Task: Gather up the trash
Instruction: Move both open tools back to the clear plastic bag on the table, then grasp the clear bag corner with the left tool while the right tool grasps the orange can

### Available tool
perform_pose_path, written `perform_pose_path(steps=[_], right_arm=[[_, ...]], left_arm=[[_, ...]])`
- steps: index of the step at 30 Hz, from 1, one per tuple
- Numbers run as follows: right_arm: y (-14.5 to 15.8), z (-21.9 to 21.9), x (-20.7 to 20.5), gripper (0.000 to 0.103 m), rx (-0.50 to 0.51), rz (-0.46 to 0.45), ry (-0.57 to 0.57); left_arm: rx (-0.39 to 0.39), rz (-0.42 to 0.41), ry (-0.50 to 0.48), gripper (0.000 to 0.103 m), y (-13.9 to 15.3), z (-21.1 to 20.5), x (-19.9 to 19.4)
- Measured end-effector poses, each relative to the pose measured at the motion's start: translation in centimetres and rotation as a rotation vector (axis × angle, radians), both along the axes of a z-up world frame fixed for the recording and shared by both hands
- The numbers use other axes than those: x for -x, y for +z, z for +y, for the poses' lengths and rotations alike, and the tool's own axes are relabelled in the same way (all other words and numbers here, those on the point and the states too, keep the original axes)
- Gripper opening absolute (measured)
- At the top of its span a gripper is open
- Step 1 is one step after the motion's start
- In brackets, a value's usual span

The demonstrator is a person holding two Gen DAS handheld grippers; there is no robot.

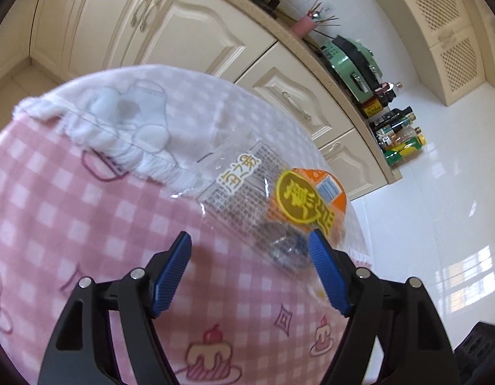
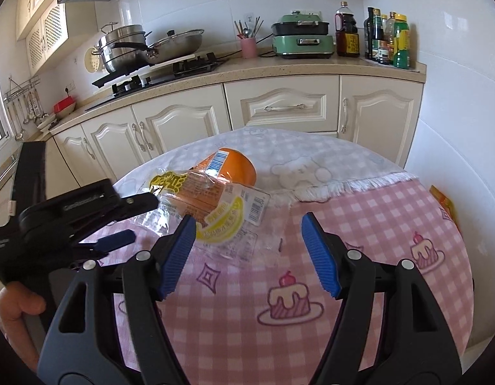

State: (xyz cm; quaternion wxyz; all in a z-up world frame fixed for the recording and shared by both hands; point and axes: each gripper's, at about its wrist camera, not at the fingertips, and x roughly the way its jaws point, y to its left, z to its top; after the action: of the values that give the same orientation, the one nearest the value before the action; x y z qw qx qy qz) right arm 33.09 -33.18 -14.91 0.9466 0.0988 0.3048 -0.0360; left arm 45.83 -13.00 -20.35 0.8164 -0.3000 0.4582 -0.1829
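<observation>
trash is lying in the middle of the right wrist view: a crinkled clear wrapper (image 2: 228, 211) with yellow print, and an orange cup (image 2: 234, 168) tipped on its side just behind it and touching it, both resting on the pink checked cloth (image 2: 359, 224) that is covering the counter. in the left wrist view the same wrapper (image 1: 247, 186) and orange cup (image 1: 311, 199) are sitting just above the fingertips, right of centre. the left gripper (image 1: 250, 243) is standing with its jaws well apart and nothing between the blue pads, its right pad close beside the wrapper's near edge. the right gripper (image 2: 247, 227) is also standing apart and empty, with its left pad overlapping the wrapper's lower edge in the frame; whether it is touching is not clear. the left gripper (image 2: 125, 221) is showing at the left of the right wrist view, pointing at the wrapper. this is looking like the approach step, with nothing picked up yet. the next move is likely calling for one gripper to be straddling a raised fold of the thin wrapper and closing on it, since flat film is apt to be slipping out.
</observation>
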Motion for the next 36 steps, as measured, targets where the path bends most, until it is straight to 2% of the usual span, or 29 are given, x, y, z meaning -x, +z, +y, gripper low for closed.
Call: perform_pose_path(steps=[3, 8, 9, 10, 13, 17, 21, 23, 25, 27, 30, 34, 36], right_arm=[[-0.1, 0.0, -0.3, 0.069, 0.000, 0.006, 0.001], [-0.2, -0.3, -0.6, 0.069, -0.025, 0.008, -0.006], [-0.2, -0.4, -0.7, 0.069, -0.039, 0.007, -0.002], [-0.2, -0.6, -0.7, 0.069, -0.054, 0.008, -0.002], [-0.3, -1.0, -0.8, 0.069, -0.102, 0.005, -0.009], [-1.0, -2.2, -1.7, 0.069, -0.274, 0.027, -0.004], [-2.0, -3.2, -3.2, 0.069, -0.422, 0.057, -0.001], [-2.7, -3.6, -4.2, 0.069, -0.495, 0.069, -0.010], [-3.1, -3.8, -5.1, 0.069, -0.535, 0.085, -0.028], [-3.7, -3.8, -6.3, 0.069, -0.583, 0.100, -0.041], [-4.1, -3.1, -7.9, 0.069, -0.617, 0.116, -0.032], [-4.8, -2.3, -9.7, 0.069, -0.632, 0.137, -0.033], [-6.1, -2.5, -10.6, 0.069, -0.685, 0.168, -0.052]], left_arm=[[0.037, 0.000, -0.032, 0.073, -0.2, -0.4, -0.6], [0.066, -0.036, -0.098, 0.035, 0.4, -0.9, -0.7], [0.061, -0.051, -0.103, 0.019, 0.7, -1.0, -0.5], [0.055, -0.073, -0.108, 0.011, 1.1, -0.9, -0.3], [0.067, -0.110, -0.123, 0.003, 2.2, -0.4, 0.5], [0.066, -0.193, -0.112, 0.001, 4.5, 1.4, 2.3], [0.007, -0.333, -0.058, 0.001, 8.2, 3.8, 4.6], [-0.126, -0.451, 0.027, 0.001, 10.7, 4.9, 6.2], [-0.221, -0.533, 0.090, 0.001, 12.4, 5.4, 7.2], [-0.291, -0.580, 0.128, 0.001, 13.5, 5.6, 7.5], [-0.387, -0.609, 0.172, 0.001, 14.0, 5.4, 7.1], [-0.485, -0.594, 0.170, 0.001, 13.1, 4.5, 5.3], [-0.506, -0.573, 0.156, 0.001, 12.4, 4.3, 4.5]])
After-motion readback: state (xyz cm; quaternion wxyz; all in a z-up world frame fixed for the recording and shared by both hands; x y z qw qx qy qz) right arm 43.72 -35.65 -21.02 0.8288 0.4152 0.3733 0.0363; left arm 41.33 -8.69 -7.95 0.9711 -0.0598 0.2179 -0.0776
